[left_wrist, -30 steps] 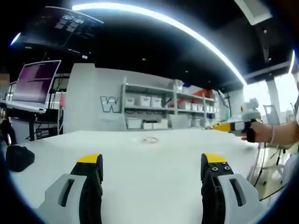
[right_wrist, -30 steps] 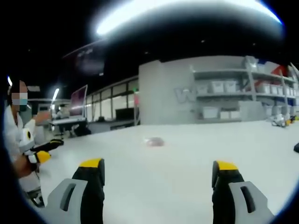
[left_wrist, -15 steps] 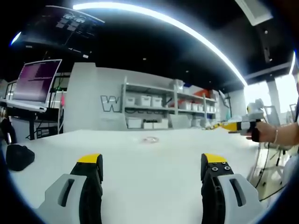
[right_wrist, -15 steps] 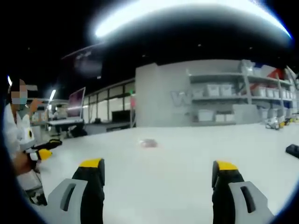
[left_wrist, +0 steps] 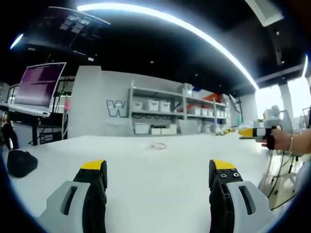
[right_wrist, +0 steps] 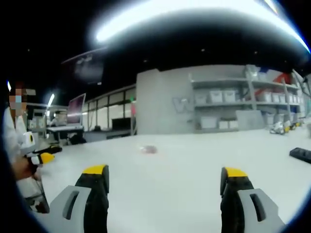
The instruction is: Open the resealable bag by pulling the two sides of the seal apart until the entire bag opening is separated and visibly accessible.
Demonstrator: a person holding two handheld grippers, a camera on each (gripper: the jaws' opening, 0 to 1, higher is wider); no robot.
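Observation:
A small clear resealable bag (left_wrist: 158,145) lies flat far out on the white table (left_wrist: 146,174); in the right gripper view the bag (right_wrist: 148,149) looks blurred with a pinkish tint. My left gripper (left_wrist: 158,182) hovers low over the table, jaws wide apart and empty, well short of the bag. The right gripper (right_wrist: 165,187) is likewise open and empty. In the left gripper view the right gripper (left_wrist: 252,132) shows at the far right, held by a hand. At the left edge of the right gripper view, the left gripper (right_wrist: 41,158) is in a person's hand.
A black object (left_wrist: 19,162) rests at the table's left edge, and a dark flat item (right_wrist: 301,154) lies at the right. A monitor (left_wrist: 39,85) stands on a desk to the left. Shelves with white bins (left_wrist: 165,114) line the back wall.
The right gripper has drifted rightward and away from the bag, so the bag sits further left in its view. The left gripper has stayed still.

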